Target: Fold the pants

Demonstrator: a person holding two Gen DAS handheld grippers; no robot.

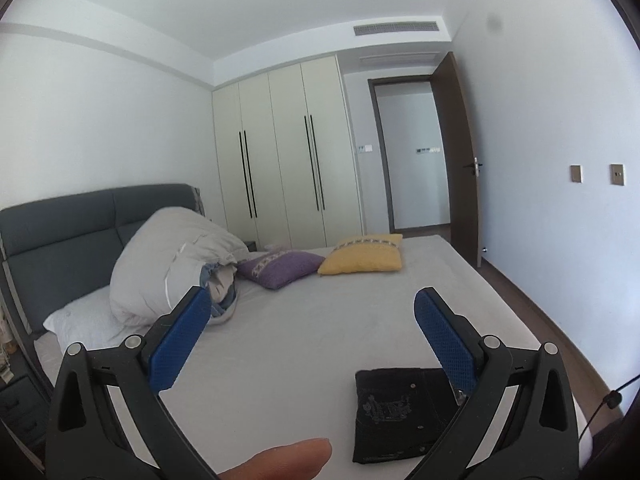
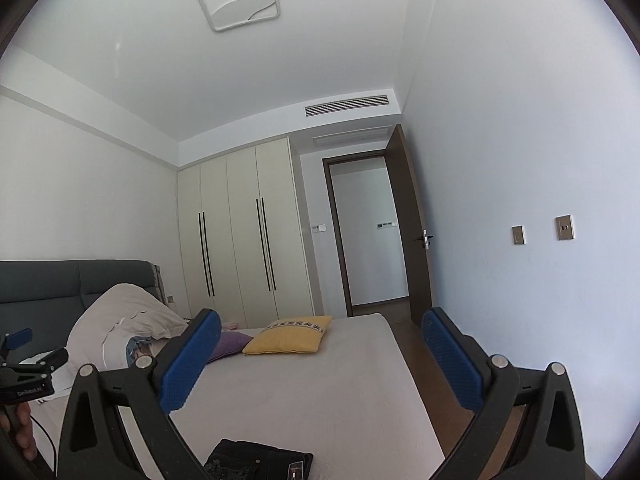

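- Pants (image 1: 404, 416), black denim with small metal rivets, lie folded into a flat, nearly square packet on the near part of the bed (image 1: 320, 344).
- Left gripper (image 1: 312, 336) hangs above the bed with its blue textured pads wide apart and nothing between them; the right pad is just over the pants' corner.
- Right gripper (image 2: 320, 360) is also spread open and empty, with the pants (image 2: 260, 462) below it.
- Farther away, a purple cushion (image 1: 280, 268) and a yellow cushion (image 1: 364, 258) rest on the pale, smooth sheet.
- Beside them, a crumpled duvet (image 1: 168, 268) leans against the grey padded headboard (image 1: 60, 232).
- At the back stands a cream wardrobe (image 1: 280, 152) with long black handles.
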